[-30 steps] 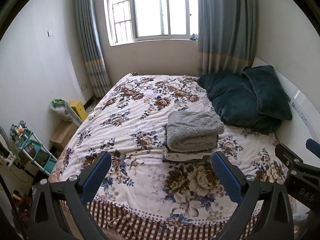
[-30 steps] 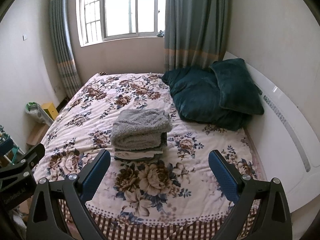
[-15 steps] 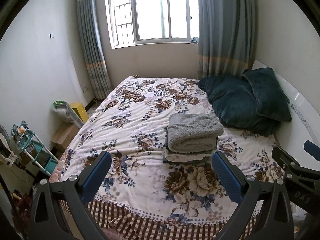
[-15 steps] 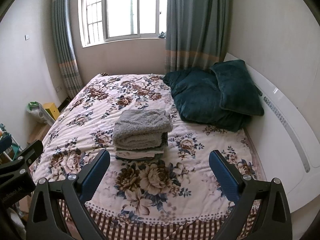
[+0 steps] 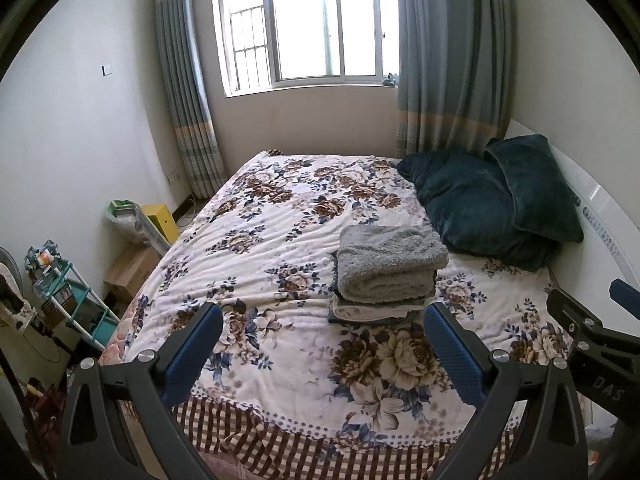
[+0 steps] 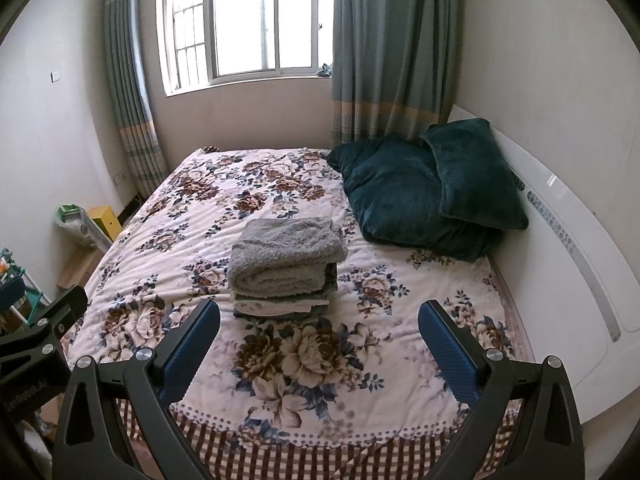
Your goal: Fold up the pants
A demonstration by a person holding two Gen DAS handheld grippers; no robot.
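A stack of folded clothes lies on the floral bed cover, with fluffy grey folded pants on top. My left gripper is open and empty, held back near the bed's front edge, short of the stack. My right gripper is open and empty too, at the same distance from the stack. Part of the right gripper shows at the right edge of the left wrist view. Part of the left gripper shows at the left edge of the right wrist view.
Two dark teal pillows lean on the white headboard at the right. A window with grey curtains is behind the bed. Left of the bed stand a teal shelf rack, a cardboard box and a yellow box.
Both grippers have drawn back and tilted up slightly, so the bed and stack sit a little lower in both views. Both jaws stay open.
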